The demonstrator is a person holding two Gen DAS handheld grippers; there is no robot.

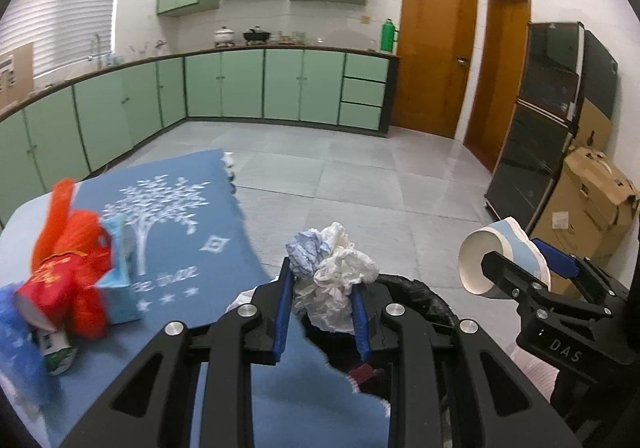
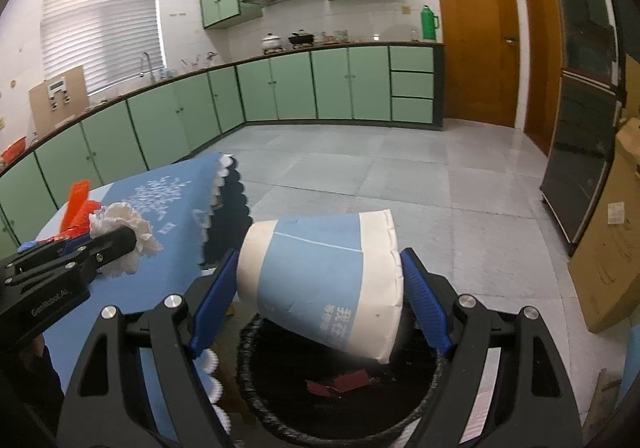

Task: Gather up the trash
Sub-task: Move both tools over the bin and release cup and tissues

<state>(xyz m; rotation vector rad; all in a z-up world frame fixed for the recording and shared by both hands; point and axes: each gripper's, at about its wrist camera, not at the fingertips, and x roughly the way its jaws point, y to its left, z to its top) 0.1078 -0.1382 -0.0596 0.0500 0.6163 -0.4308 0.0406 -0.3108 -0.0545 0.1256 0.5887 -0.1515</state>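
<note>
Your left gripper [image 1: 320, 304] is clamped on a crumpled wad of white and pale blue paper [image 1: 334, 276], held above the rim of the black-lined trash bin [image 2: 256, 380]. Your right gripper [image 2: 320, 300] pinches a blue and white paper cup [image 2: 320, 280] lying on its side, directly over the bin, where a dark red scrap [image 2: 340, 384] lies inside. Beside the bin, the table's blue cloth [image 1: 176, 216] carries a red and orange wrapper [image 1: 68, 268] and a pale blue carton [image 1: 120, 280]
</note>
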